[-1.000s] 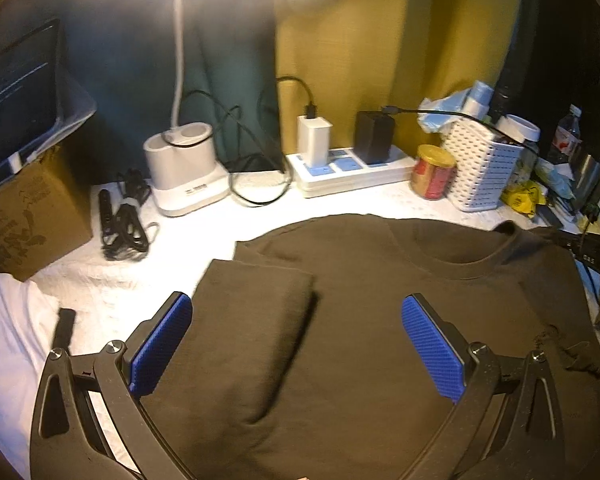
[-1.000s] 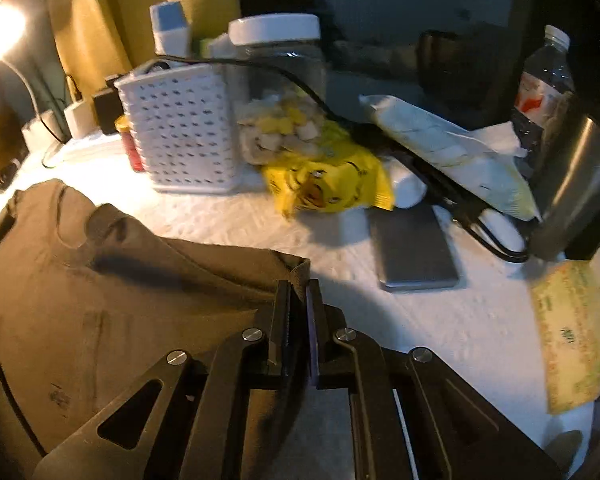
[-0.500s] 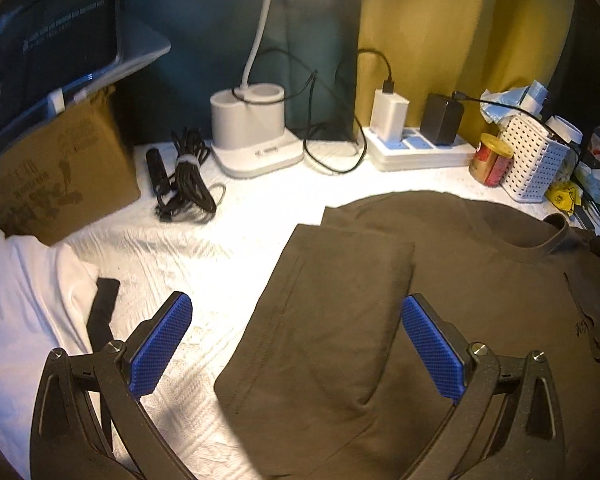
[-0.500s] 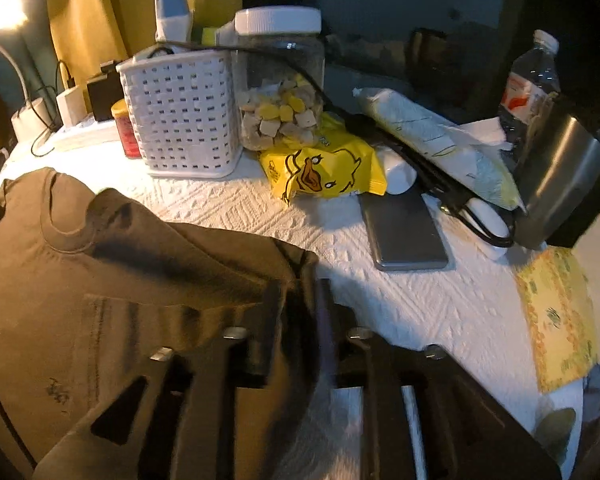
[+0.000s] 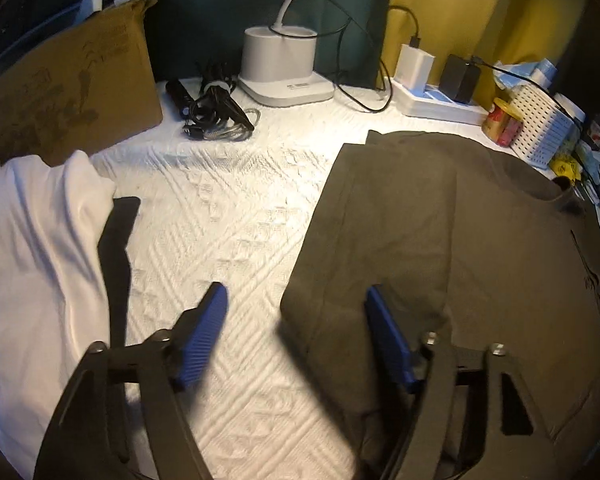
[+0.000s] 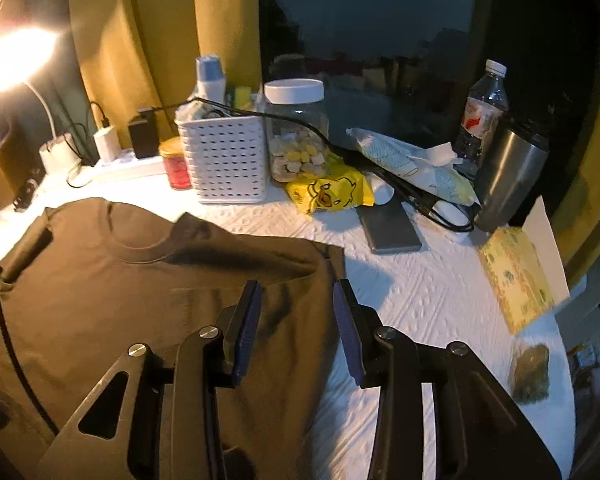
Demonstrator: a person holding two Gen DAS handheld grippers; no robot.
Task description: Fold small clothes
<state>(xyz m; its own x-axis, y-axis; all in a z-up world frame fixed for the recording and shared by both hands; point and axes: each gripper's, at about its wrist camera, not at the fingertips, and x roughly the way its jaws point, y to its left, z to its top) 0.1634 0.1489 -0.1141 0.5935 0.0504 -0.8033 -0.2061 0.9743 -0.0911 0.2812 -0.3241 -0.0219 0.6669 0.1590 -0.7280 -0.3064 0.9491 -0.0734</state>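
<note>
Since the dark olive-brown cotton t-shirt (image 5: 480, 248) lies flat on the white textured desk cover (image 5: 228, 216) with its left sleeve side already turned in over the body, the step in hand looks like doing the same along the other edge and then tidying the left fold. The right gripper (image 6: 296, 320) hovers over the shirt's right edge near the sleeve, its blue-padded fingers (image 6: 246, 320) partway apart and opening, cloth under them but nothing pinched. The left gripper (image 5: 296, 336) straddles the folded left edge, one finger over bare desk and one over the fabric, closing in but not gripping yet.

To do it well, the person should probably pinch only the top layer near a corner, lift low, and carry it straight across so the fold line stays parallel to the collar (image 6: 140, 240) axis. Dragging would wrinkle it. Worth watching: the white perforated plastic basket (image 6: 224, 160) and yellow snack bag (image 6: 328, 194) sit close behind.
</note>
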